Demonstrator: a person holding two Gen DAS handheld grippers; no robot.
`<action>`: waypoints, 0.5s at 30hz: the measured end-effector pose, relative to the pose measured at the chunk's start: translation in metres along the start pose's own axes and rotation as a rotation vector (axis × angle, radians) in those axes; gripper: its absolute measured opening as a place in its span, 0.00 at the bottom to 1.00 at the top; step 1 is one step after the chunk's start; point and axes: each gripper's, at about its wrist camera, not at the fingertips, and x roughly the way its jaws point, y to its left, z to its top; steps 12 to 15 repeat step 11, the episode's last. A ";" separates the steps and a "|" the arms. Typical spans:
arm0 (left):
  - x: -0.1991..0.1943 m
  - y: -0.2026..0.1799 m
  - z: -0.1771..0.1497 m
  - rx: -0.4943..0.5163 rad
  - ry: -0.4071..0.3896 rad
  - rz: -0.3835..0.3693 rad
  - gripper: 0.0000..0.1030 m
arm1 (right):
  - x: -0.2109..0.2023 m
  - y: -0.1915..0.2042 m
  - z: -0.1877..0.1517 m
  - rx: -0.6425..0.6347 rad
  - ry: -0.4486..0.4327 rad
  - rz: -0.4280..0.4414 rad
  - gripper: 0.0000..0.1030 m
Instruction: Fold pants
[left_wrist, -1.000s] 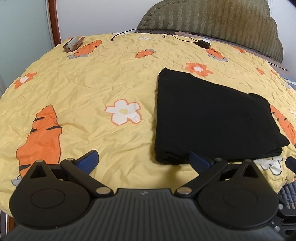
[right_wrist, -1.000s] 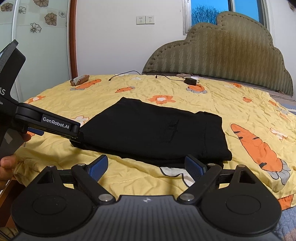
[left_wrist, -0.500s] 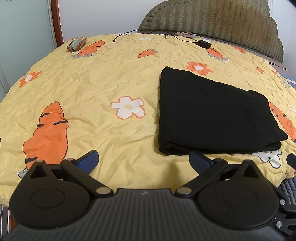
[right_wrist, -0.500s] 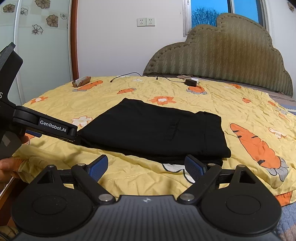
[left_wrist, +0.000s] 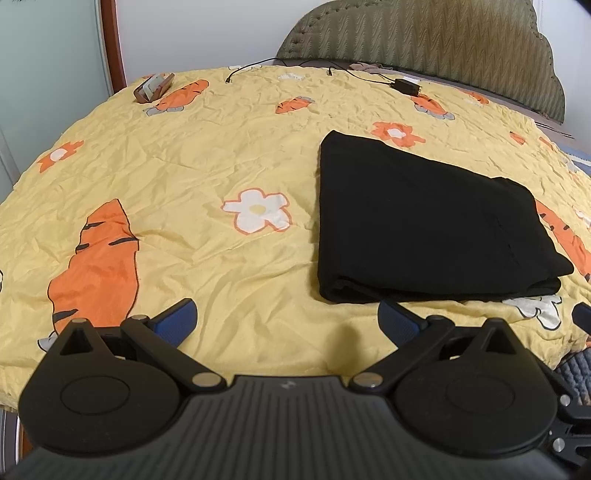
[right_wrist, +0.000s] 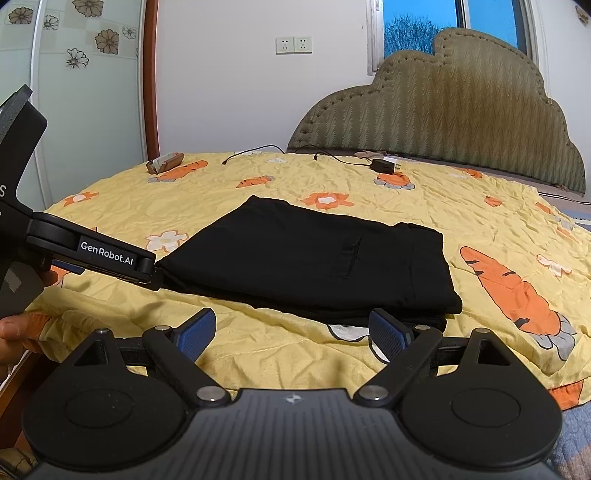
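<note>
The black pants (left_wrist: 417, 225) lie folded into a flat rectangle on the yellow bedspread (left_wrist: 207, 177); they also show in the right wrist view (right_wrist: 317, 262). My left gripper (left_wrist: 286, 321) is open and empty, held just short of the pants' near edge, above the bedspread. My right gripper (right_wrist: 291, 330) is open and empty, near the bed's front edge in front of the pants. The left gripper's body (right_wrist: 92, 251) shows at the left of the right wrist view, close to the pants' left corner.
A black charger with cable (left_wrist: 406, 85) and a small brown case (left_wrist: 153, 88) lie near the padded headboard (right_wrist: 443, 122). A wall and glass door (right_wrist: 85, 103) stand left of the bed. The bed's front edge is under my grippers.
Both grippers have drawn back and up a little from the folded pants, staying open. The pants have not moved.
</note>
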 end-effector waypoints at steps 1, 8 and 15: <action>0.001 0.000 0.001 0.000 0.000 0.001 1.00 | 0.000 0.000 0.000 0.000 0.000 0.001 0.88; -0.002 0.001 0.000 -0.001 -0.014 -0.003 1.00 | 0.001 0.002 0.000 -0.003 0.003 -0.002 0.88; -0.005 0.001 0.002 0.006 -0.040 0.019 1.00 | 0.001 0.002 0.000 -0.004 0.006 -0.001 0.88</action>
